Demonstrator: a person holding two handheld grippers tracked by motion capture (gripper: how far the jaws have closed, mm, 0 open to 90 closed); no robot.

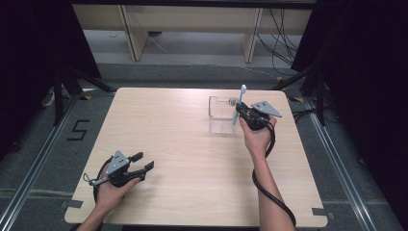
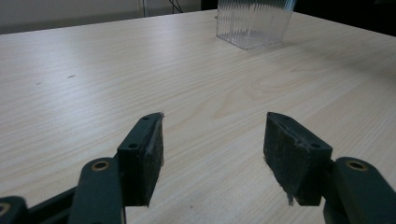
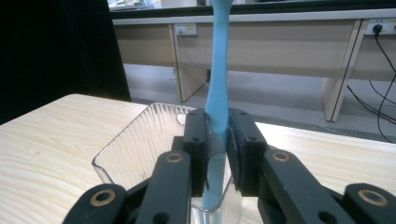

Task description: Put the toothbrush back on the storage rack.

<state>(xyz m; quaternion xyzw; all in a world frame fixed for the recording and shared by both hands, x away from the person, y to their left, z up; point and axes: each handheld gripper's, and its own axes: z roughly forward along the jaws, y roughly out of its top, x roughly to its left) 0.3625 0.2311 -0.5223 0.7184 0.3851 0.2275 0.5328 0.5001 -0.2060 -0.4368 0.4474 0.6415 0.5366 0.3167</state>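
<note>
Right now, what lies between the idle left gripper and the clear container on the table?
Nothing but bare tabletop. The left gripper view looks past the open left gripper straight to the clear container, and the high view agrees.

**One Mark on the Floor**

We read a single sign: a black figure "5", laid out in tape strips on the grey floor to the left of the wooden table. It sits close to the table's far left corner. Beyond that, we find no legible text, label or brand in the gripper views.
</note>
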